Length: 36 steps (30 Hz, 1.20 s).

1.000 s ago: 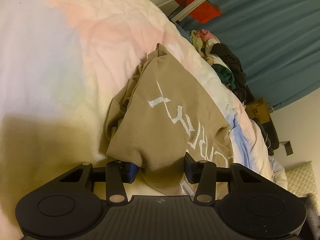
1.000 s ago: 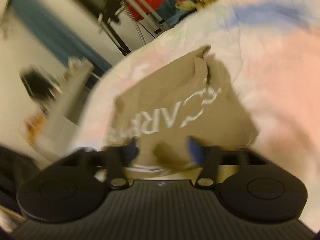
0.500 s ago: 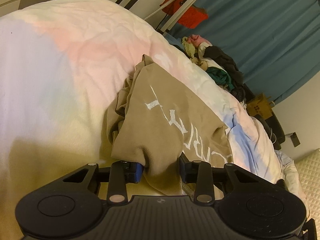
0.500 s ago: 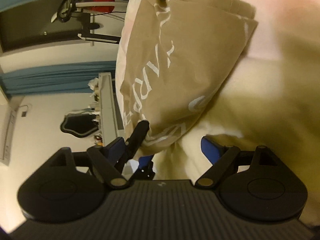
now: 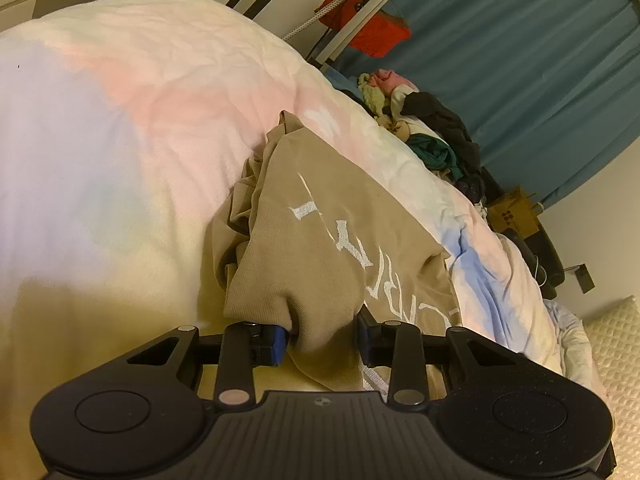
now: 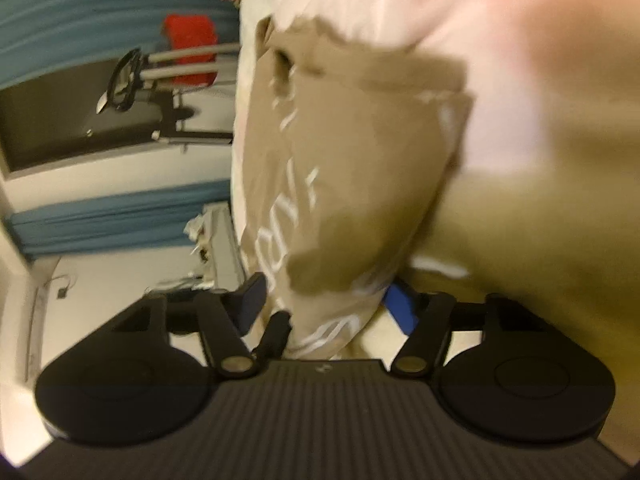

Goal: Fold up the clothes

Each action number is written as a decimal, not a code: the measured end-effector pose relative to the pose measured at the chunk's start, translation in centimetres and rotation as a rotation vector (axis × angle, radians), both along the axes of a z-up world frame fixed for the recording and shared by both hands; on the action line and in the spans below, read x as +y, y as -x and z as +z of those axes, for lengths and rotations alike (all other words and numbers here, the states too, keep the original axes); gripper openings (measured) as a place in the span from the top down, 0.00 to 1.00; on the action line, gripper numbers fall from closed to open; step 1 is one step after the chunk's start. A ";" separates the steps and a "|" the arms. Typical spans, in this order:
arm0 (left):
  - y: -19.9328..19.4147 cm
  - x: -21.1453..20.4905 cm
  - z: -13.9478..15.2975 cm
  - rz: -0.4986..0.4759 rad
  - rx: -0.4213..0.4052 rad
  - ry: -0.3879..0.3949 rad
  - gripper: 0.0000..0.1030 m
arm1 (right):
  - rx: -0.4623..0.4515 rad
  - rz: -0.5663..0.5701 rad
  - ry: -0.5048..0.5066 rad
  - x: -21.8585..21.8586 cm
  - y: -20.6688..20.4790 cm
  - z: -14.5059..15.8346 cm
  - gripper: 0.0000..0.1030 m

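Since half a second ago my right claw [image 6: 320, 300] has swung in against the shirt [image 5: 340, 248], whose near corner now drapes between its fingers; the left view has barely shifted. That shirt lies bunched in layers on the bed [image 5: 120, 128], running straight ahead from the left claw [image 5: 320, 336], long axis away from me, lettering up. My left claw is clenched on the near hem, cloth pinched between its blue pads. Judging by this, the left holds and the right has yet to bite: its fingers stand wide with cloth hanging loose between them. Motion blur smears the right view, so I can't tell if either pad touches fabric. Folds beneath the top layer are hidden.
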State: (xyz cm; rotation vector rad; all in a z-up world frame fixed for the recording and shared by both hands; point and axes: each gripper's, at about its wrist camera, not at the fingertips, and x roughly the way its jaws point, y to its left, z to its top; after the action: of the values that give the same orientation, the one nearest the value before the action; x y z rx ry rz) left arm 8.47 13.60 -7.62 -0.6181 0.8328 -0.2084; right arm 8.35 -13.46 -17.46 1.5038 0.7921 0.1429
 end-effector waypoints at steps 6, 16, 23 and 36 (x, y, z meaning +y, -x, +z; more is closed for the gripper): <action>-0.7 1.5 -1.2 0.031 0.074 0.129 0.66 | -0.004 0.012 0.314 0.3 0.3 2.7 0.52; -1.5 2.7 -3.0 0.080 0.155 0.272 0.56 | -0.068 0.101 0.708 2.2 -0.5 5.9 0.63; -2.0 3.0 -3.6 0.101 0.164 0.306 0.53 | -0.096 0.109 0.755 2.9 -0.3 6.5 0.71; -2.1 2.9 -2.3 0.102 0.088 0.307 0.69 | -0.186 0.065 0.718 2.4 1.7 9.0 0.82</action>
State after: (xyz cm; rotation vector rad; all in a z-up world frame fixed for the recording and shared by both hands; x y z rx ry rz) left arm 10.61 16.52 -9.94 -0.9608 0.8586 -0.2193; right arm 6.62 -11.10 -8.41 0.7740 0.6456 0.0358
